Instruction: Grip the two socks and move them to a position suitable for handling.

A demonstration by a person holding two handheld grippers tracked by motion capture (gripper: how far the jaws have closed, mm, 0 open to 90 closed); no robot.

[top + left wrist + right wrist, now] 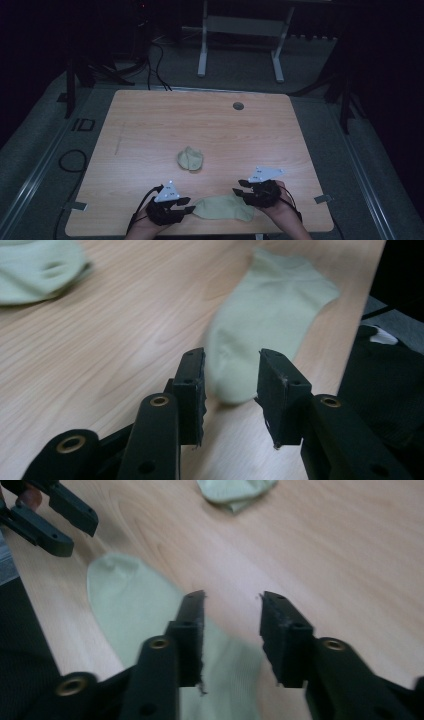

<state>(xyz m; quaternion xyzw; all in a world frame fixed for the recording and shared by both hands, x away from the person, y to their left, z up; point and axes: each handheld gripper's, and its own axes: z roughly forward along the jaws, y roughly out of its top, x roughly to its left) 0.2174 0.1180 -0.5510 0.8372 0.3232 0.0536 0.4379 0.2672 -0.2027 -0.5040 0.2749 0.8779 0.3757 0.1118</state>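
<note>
High view: a flat pale-green sock (223, 207) lies on the wooden tabletop (150, 125) near its front edge, between the left gripper (188, 205) and the right gripper (239, 188); a bunched sock (190, 158) sits apart, nearer the centre. Left gripper view: the jaws stand parted with nothing clamped; the flat sock's (270, 325) rounded end lies on the wood just beyond the gap, the bunched sock (40, 272) at upper left. Right gripper view: the jaws stand parted above the flat sock (135, 605), pinching nothing; the left gripper (60, 517) appears at upper left, the bunched sock (235, 491) at the top.
</note>
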